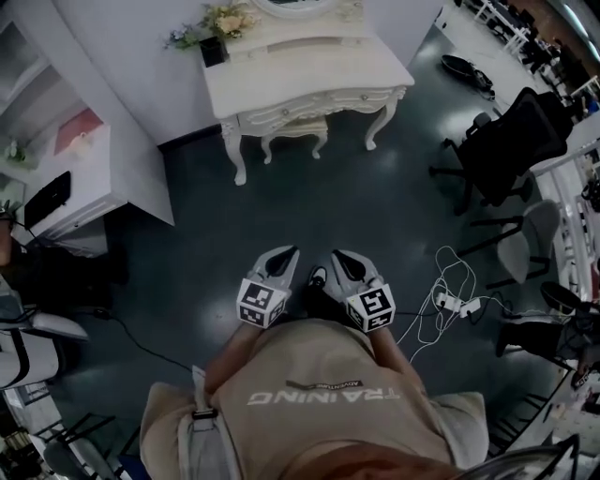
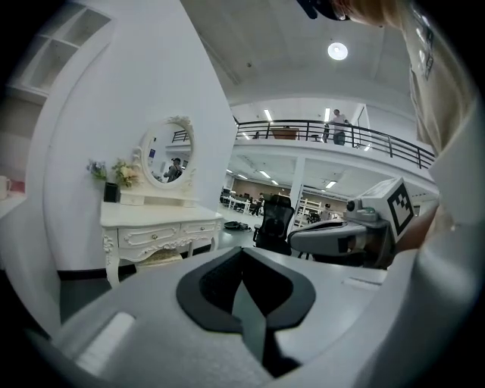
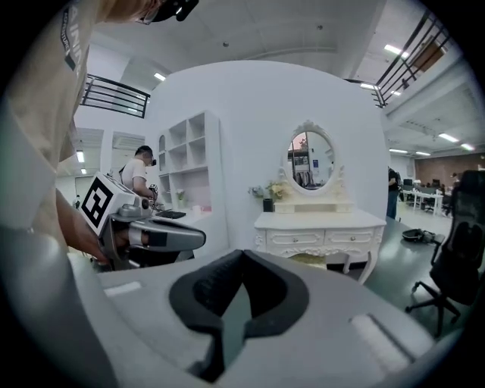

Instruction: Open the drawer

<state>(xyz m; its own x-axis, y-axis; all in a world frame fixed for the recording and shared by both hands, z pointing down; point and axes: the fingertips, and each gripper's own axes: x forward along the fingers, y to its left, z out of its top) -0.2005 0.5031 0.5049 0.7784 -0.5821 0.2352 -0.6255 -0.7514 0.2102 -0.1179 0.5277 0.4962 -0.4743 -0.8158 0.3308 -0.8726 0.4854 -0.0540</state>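
Observation:
A white dressing table (image 1: 309,80) stands against the far wall, with two shut drawers (image 1: 319,101) across its front. Both drawers (image 2: 163,236) also show in the left gripper view, and the drawers (image 3: 326,239) appear again in the right gripper view. My left gripper (image 1: 284,253) and right gripper (image 1: 339,255) are held side by side close to my chest, well short of the table and pointing toward it. The left gripper (image 2: 242,254) has its jaws shut with nothing between them. The right gripper (image 3: 241,256) is likewise shut and empty.
A small stool (image 1: 295,131) sits under the table, and flowers (image 1: 220,21) and an oval mirror (image 3: 311,159) stand on it. A white shelf unit (image 1: 66,178) is at the left. A black office chair (image 1: 511,141), a grey chair (image 1: 530,244) and a white cable with power strip (image 1: 450,300) lie to the right.

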